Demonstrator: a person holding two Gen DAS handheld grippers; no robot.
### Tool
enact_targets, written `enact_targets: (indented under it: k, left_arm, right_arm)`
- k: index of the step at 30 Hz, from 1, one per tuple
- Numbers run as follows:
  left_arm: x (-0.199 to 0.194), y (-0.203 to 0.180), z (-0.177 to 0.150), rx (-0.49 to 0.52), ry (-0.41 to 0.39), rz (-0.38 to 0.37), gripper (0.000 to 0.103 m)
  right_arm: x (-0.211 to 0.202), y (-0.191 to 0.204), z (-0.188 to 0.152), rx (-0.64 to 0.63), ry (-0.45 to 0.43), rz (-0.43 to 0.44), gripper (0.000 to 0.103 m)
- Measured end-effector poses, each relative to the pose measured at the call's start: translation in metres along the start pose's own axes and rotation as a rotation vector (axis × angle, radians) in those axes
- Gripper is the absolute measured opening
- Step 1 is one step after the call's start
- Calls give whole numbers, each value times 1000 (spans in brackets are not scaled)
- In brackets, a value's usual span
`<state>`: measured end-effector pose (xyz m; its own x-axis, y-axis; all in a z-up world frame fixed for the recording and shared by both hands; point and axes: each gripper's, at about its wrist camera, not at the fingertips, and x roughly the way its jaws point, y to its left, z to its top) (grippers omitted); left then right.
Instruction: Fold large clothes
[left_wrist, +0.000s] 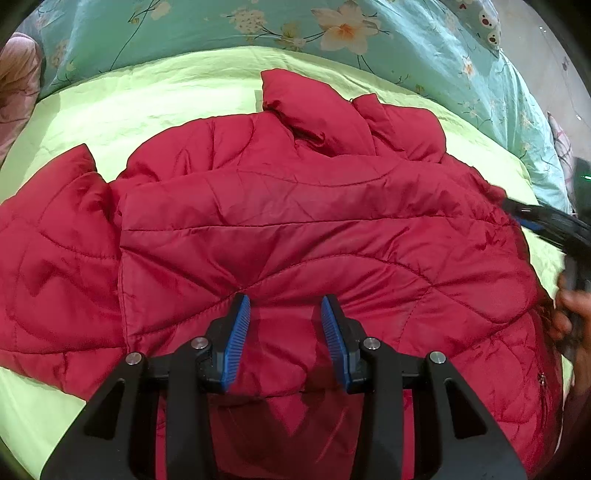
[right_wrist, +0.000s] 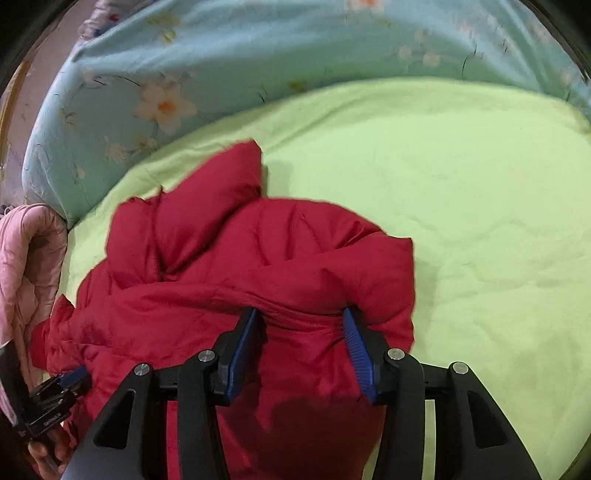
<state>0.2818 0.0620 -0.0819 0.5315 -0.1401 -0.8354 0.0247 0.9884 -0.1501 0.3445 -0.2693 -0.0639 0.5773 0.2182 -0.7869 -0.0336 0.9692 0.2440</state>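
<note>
Red puffer jacket lies on green bed sheet; left gripper and right gripper each pinch a bunched hem fold, half-open, likely to lift and fold it over.

One small white print on the left hand-held gripper body, right wrist view, too blurred to read. Nothing else lettered.

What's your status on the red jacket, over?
Left gripper and right gripper both clamped on bunched folds of the red quilted jacket. Jacket lies partly folded on the green sheet. Nothing in the way.
</note>
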Motion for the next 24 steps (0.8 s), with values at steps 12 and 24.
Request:
enact_targets:
  k: [12, 24]
  left_arm:
    - [-15, 5, -3, -54, 2, -14, 40]
    - [-96, 85, -47, -307, -97, -4, 47]
  right_arm:
    - [-11, 51, -71, -226, 88, -30, 51]
    - [-79, 75, -83, -205, -26, 90, 53]
